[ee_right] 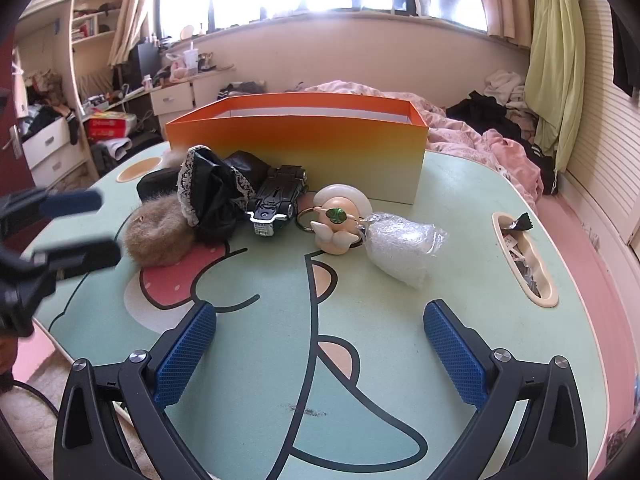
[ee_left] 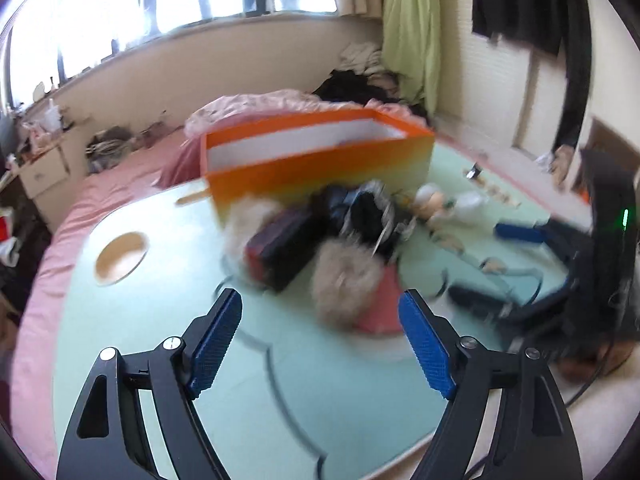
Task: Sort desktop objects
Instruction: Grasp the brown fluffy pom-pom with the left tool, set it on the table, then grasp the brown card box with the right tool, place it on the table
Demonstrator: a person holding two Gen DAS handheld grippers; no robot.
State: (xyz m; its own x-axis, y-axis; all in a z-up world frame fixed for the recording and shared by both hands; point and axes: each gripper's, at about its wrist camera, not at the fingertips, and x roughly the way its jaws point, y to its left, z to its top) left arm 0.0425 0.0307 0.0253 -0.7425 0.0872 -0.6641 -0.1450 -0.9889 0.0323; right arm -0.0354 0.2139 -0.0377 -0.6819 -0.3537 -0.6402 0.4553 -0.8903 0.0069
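Green table (ee_right: 460,184) edge bare beside orange box (ee_right: 296,144).

Blur, cut-offs and hidden parts on the table

The left wrist view is smeared: the pile before the orange box (ee_left: 320,168) blurs into shapeless fur and dark patches, and the right gripper (ee_left: 486,260) is only streaks. In the right wrist view the left gripper (ee_right: 94,228) is blurred and cut by the left edge; the box's floor is hidden behind its front wall; the table (ee_right: 260,380) runs off the bottom.
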